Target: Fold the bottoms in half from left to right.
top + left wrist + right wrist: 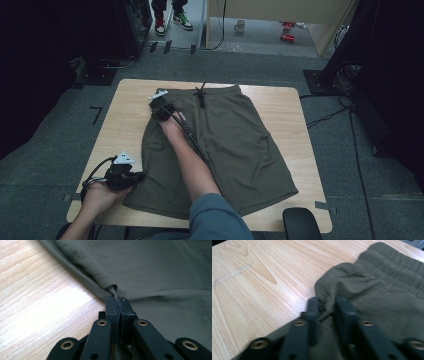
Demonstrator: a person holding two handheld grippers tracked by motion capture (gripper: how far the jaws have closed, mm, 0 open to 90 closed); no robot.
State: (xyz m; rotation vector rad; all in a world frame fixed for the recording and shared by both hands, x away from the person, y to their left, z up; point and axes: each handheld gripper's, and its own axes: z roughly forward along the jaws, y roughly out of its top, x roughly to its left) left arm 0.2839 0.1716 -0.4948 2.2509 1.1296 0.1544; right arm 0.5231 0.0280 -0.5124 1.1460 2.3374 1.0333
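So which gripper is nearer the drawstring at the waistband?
Right. The right gripper sits at the waistband's left corner of the shorts, a short way from the drawstring. The left gripper pinches the near left hem, far from it.

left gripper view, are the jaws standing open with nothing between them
No, the left gripper has its jaws pressed together on a pinched fold of the shorts.

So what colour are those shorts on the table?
The shorts are a plain olive green, with no pattern; the high view shows them best.
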